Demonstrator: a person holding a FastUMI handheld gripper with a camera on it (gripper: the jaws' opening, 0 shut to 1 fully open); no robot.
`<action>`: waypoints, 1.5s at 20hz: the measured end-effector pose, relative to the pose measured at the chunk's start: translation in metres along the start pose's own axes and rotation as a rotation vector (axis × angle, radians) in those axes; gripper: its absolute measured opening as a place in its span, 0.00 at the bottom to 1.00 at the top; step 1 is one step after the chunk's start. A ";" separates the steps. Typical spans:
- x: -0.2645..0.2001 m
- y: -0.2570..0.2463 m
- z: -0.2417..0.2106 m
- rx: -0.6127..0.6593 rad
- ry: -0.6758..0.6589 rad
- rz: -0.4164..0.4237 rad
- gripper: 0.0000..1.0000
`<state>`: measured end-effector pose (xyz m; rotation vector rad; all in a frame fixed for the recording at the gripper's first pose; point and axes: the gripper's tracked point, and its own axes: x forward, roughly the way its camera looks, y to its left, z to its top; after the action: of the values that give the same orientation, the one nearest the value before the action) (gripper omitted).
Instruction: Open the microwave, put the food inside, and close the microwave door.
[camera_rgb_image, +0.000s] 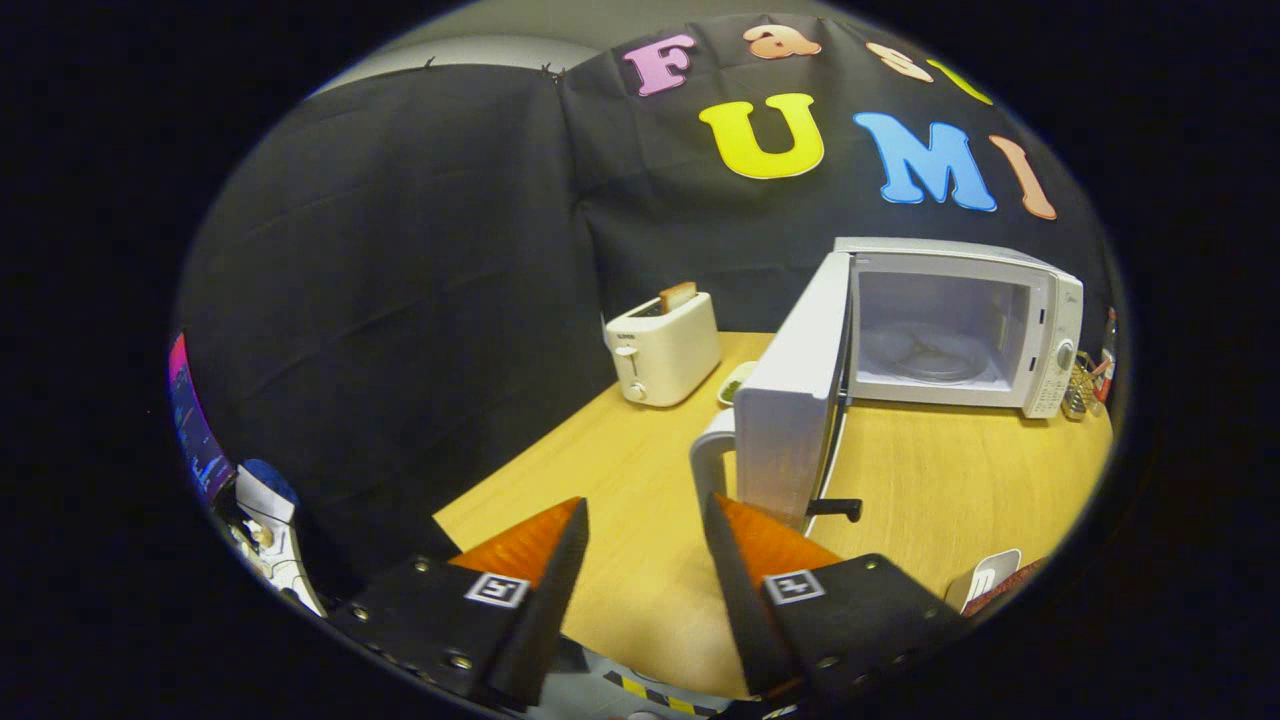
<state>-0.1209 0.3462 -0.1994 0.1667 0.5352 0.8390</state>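
A white microwave (1050, 330) stands at the far right of the wooden table (640, 470). Its door (795, 395) is swung wide open toward me, edge-on just beyond my right finger, with the door handle (708, 455) on its near edge. The cavity holds a glass turntable (925, 358) and no food that I can see. My gripper (645, 505) is open above the table's near edge, with nothing between its fingers. Behind the door, a small plate (735, 382) with something green on it lies partly hidden.
A white toaster (662, 350) with a slice of bread sticking up stands at the back left of the table. A white dish edge (985, 578) shows beside my right finger. Small items (1085, 385) stand right of the microwave.
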 end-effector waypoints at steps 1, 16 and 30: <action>-0.010 -0.003 0.006 -0.015 -0.016 -0.007 0.85; -0.139 -0.165 0.039 0.026 -0.201 -0.371 0.96; -0.169 -0.293 -0.091 0.480 -0.015 -0.546 0.97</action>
<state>-0.0655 0.0196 -0.3131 0.4429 0.7196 0.1674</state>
